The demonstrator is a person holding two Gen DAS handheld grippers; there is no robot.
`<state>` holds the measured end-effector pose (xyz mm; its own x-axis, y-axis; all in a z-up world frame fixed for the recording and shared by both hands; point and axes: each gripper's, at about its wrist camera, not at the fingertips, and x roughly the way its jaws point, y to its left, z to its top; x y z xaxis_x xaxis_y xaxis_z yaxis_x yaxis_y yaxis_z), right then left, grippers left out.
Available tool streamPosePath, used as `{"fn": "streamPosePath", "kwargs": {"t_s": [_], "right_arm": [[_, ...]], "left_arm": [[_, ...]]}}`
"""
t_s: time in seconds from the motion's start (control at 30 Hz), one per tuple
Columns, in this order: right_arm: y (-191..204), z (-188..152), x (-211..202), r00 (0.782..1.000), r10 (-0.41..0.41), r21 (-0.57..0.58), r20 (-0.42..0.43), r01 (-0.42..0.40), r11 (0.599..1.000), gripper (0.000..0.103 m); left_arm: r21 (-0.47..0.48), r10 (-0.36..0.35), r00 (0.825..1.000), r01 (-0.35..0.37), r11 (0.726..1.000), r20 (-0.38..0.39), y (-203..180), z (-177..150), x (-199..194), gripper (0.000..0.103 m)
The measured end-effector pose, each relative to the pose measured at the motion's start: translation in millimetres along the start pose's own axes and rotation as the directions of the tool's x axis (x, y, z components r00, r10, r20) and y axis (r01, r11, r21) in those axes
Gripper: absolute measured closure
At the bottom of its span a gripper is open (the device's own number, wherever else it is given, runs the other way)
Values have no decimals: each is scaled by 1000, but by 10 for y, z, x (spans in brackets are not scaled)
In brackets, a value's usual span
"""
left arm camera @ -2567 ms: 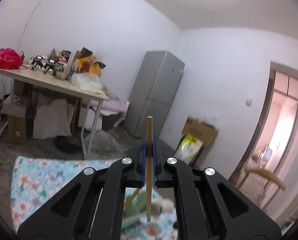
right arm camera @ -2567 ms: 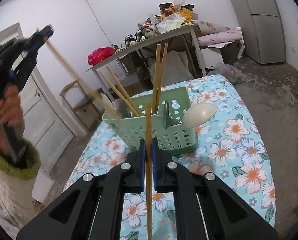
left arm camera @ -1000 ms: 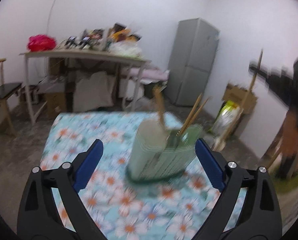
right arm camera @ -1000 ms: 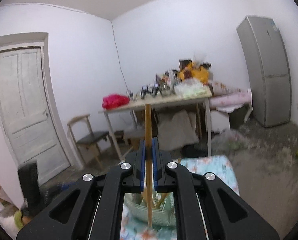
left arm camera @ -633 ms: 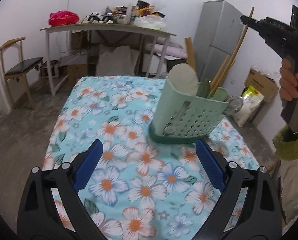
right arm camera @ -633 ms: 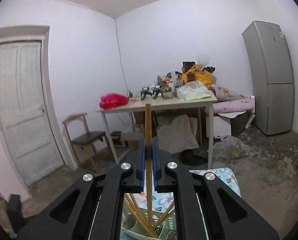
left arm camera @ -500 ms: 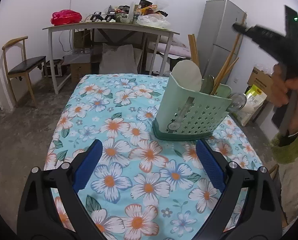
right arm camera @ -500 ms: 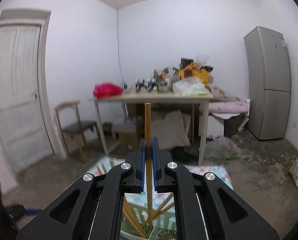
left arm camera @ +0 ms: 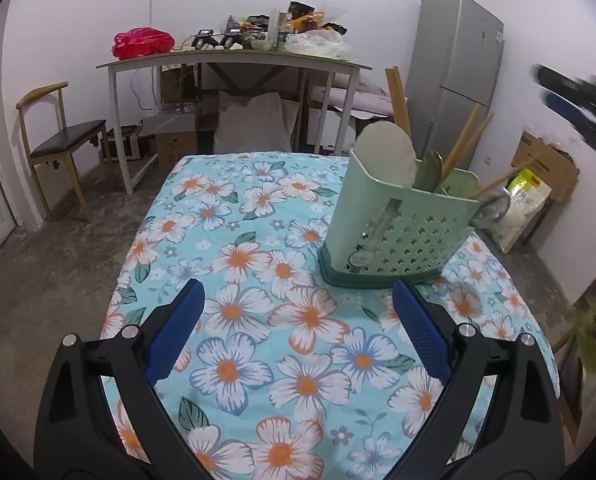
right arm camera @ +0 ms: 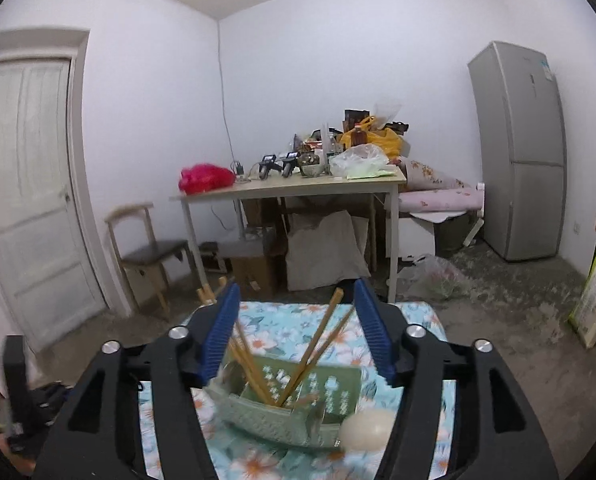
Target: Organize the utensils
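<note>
Right gripper (right arm camera: 296, 330), jaws just opened and empty, is seen above the caddy (right arm camera: 286, 412); leaning chopsticks (right arm camera: 311, 350) could be snagged. Left gripper (left arm camera: 298, 324) gapes empty.

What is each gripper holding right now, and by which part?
Nothing. The left gripper is open over the tablecloth; the right gripper's jaws have just been opening, with nothing pressed between them above the green holder.

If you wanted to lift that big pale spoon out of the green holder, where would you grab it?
Probably by the broad pale spoon bowl sticking up above the green holder rim, coming from above. Its handle runs down inside the near compartment, so only the top is free. The chopsticks lean in the other compartments, clear of it.
</note>
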<state>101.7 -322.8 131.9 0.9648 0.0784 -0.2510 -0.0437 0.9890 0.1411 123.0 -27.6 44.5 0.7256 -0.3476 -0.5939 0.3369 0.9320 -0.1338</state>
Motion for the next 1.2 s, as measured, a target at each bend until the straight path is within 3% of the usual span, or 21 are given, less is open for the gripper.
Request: {"fn": "streamPosePath", "kwargs": {"t_s": [0.13, 0.27, 0.4, 0.5, 0.67, 0.83, 1.2], "right_arm": [[-3, -276, -192, 999, 20, 47, -49, -17, 999, 24], [97, -659, -132, 984, -73, 33, -159, 79, 996, 16], [188, -986, -24, 943, -220, -18, -249, 223, 975, 13], [197, -1130, 7, 910, -312, -64, -272, 306, 950, 10], [146, -1200, 93, 875, -366, -83, -316, 359, 930, 7], [32, -1209, 107, 864, -371, -39, -339, 381, 924, 7], [-15, -1201, 106, 851, -395, -41, -346, 406, 913, 7]], "left_arm": [[-2, 36, 999, -35, 999, 23, -5, 60, 3, 10], [-40, 51, 999, -50, 998, 18, -6, 104, 56, 9], [-72, 42, 999, -43, 996, -13, -44, 106, 125, 9], [-37, 88, 995, -89, 995, -41, -140, 94, 177, 9], [-16, 142, 988, -143, 990, -60, -258, 52, 203, 9], [12, 229, 971, -229, 973, -69, -324, 21, 226, 9], [-30, 321, 943, -325, 945, -88, -220, 37, 205, 9]]}}
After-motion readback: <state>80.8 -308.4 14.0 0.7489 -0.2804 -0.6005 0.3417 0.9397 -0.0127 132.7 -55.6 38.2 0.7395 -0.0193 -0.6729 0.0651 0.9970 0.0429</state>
